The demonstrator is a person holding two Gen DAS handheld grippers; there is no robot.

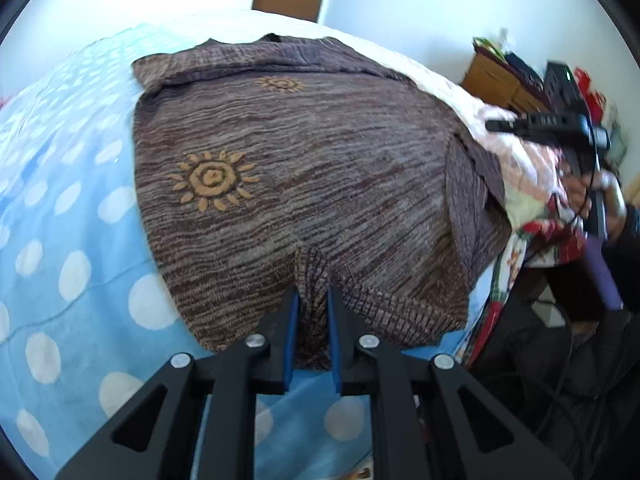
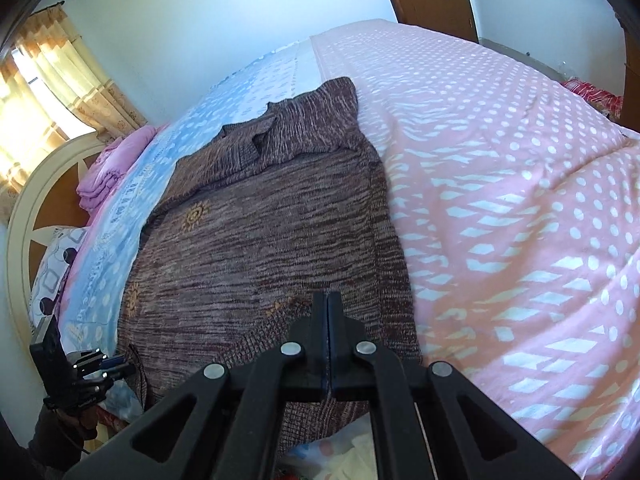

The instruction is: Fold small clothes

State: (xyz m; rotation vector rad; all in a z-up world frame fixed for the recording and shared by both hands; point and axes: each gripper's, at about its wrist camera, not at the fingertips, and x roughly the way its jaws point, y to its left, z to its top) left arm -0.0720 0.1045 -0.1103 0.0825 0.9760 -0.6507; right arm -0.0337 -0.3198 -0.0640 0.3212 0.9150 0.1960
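A brown striped knit sweater (image 1: 320,168) with orange sun motifs lies spread flat on the bed, neck at the far end. My left gripper (image 1: 312,300) pinches a ridge of the sweater's near hem between its blue pads. In the right wrist view the sweater (image 2: 272,224) lies ahead. My right gripper (image 2: 328,300) is shut, fingers pressed together, just over the sweater's near hem; no cloth shows between the pads. The right gripper also shows in the left wrist view (image 1: 496,125), held off the bed's right side. The left gripper shows in the right wrist view (image 2: 120,368) at the lower left.
The bed has a blue dotted cover (image 1: 60,240) on one side and a pink dotted cover (image 2: 520,200) on the other. A folded pink cloth (image 2: 108,172) and a pillow (image 2: 56,264) lie by the headboard. A cluttered wooden cabinet (image 1: 500,76) stands beyond the bed edge.
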